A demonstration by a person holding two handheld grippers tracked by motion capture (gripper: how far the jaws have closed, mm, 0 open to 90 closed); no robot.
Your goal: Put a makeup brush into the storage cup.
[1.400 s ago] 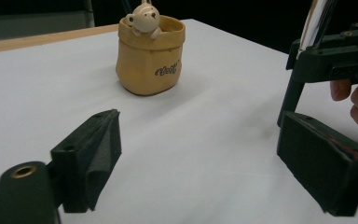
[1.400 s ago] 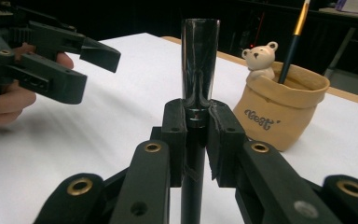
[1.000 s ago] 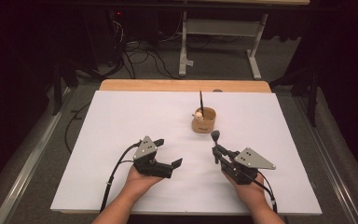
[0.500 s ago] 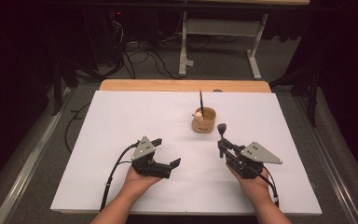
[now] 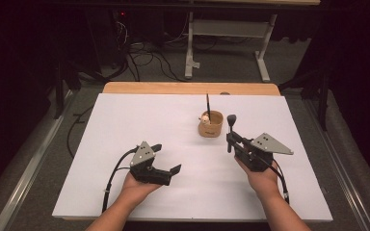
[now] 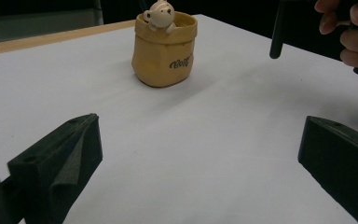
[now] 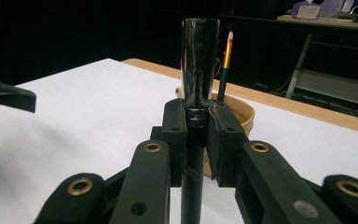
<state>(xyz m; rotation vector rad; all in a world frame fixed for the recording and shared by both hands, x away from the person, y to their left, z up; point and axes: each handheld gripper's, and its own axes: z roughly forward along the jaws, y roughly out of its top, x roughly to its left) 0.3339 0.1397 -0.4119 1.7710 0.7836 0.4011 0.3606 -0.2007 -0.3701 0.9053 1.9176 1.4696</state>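
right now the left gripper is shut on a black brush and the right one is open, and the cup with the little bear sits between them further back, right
The sides are swapped. The right gripper is shut on the black brush, as the right gripper view shows; the left gripper is open. The cup with the bear does sit further back between them.

The high view looks forward and down from above the person's side, taking in the whole white tabletop (image 5: 125,144), both forearms and the dark floor beyond. The left gripper view sits low, close to the tabletop (image 6: 205,154), and faces along its own jaws toward the yellow bag-shaped pot (image 6: 164,49); the other hand (image 6: 349,32) shows at its upper right edge. The right gripper view is also low and looks along its jaws past a black brush (image 7: 198,65), held very near the lens, to the same pot (image 7: 240,109). All three views share the pot (image 5: 210,126) and the tabletop around it.
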